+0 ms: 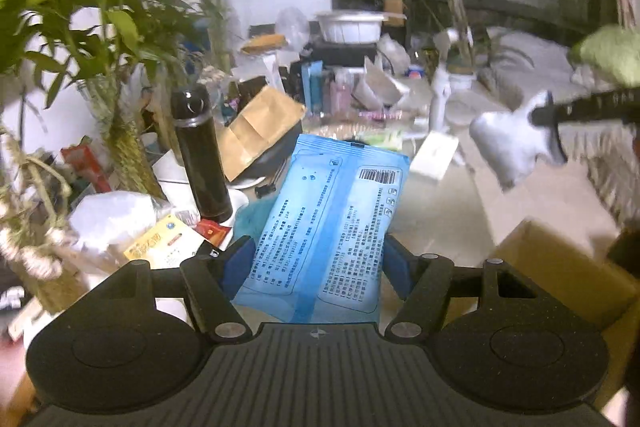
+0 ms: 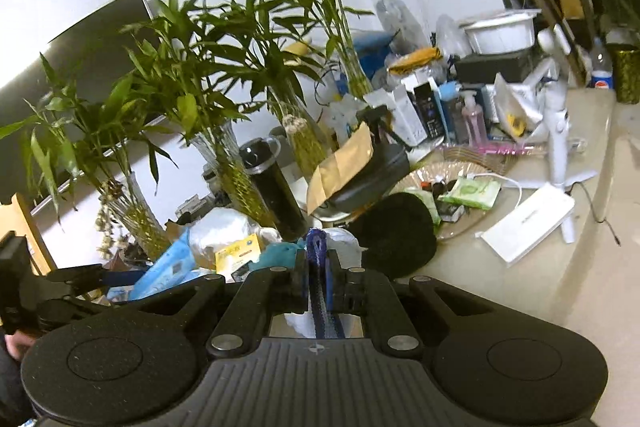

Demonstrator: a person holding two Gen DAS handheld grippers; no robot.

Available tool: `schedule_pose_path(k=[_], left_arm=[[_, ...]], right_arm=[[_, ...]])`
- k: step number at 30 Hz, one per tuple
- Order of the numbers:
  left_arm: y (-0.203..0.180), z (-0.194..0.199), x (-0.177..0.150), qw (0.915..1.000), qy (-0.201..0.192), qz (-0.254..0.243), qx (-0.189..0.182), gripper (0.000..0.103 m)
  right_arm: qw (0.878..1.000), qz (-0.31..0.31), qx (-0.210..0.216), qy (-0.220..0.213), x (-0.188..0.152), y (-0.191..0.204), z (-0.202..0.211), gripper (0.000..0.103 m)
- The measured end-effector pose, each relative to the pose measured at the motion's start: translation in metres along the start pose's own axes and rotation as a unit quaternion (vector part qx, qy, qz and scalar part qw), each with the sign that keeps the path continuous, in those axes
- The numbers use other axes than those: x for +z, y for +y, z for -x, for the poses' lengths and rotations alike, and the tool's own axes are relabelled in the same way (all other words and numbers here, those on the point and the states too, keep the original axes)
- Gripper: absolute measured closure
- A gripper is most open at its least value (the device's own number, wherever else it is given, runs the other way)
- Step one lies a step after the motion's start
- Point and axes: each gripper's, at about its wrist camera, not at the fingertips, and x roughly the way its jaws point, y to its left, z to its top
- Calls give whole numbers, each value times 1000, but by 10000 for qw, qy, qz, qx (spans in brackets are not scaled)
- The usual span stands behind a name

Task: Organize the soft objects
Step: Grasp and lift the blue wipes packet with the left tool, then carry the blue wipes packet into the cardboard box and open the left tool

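Above the cluttered tabletop [image 1: 448, 223], my left gripper [image 1: 318, 259] pinched a blue wet-wipes pack [image 1: 332, 223] by its sides, while my right gripper [image 2: 318, 267] clamped a white-and-blue sock [image 1: 516, 143].

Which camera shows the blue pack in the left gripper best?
The left wrist view: the blue pack fills the centre, printed back and barcode facing the camera, between the left gripper's fingers. The right wrist view catches only an edge-on sliver at lower left.
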Motion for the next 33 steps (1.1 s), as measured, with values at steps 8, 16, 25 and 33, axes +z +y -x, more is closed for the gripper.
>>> schedule_pose_path(k=[8,16,25,33], left_arm=[[-36,52,29,9992,-231,219,243,35],[-42,79,40,9976,-296,587,224,35],[-51,88,13,9965,-14,819,144,35],[-64,70,-21,9950,297,900,-326,35]], right_arm=[[9995,-186,-43,-257,-6,40,49,93],[9989,78,28,-466,0,81,88,93],[9976,513,12,-459,-15,103,114,93],[9973,681,-21,-290,-41,103,117,93]])
